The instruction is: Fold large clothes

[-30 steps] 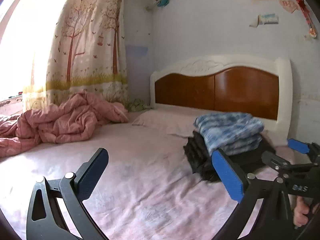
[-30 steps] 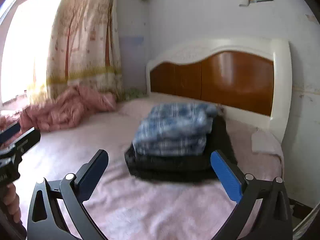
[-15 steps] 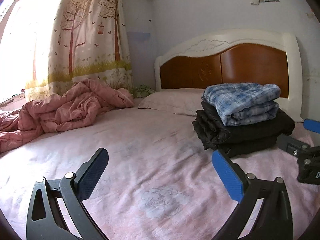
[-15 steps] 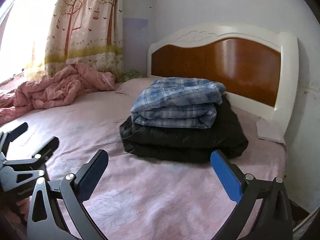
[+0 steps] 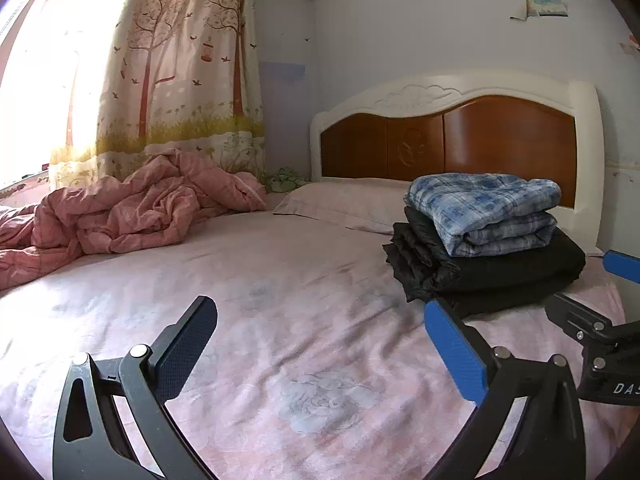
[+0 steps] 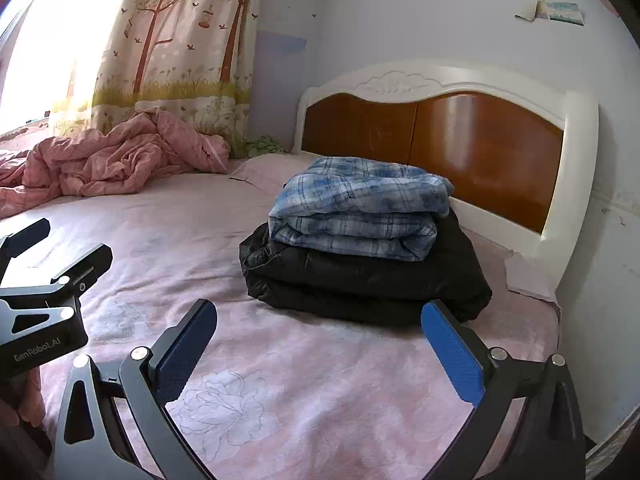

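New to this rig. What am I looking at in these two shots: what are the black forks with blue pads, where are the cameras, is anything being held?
No robot arm here: a person carries a two-finger claw in each hand, with a fisheye camera on each looking forward along the fingers. One shot is from the left claw, the other from the right claw; each claw also shows at the edge of the other's view. Both are open and hold nothing. They hover over a bed with a pink sheet. Near the headboard lies a folded blue plaid garment stacked on a folded black garment. A rumpled pink quilt lies by the curtain.
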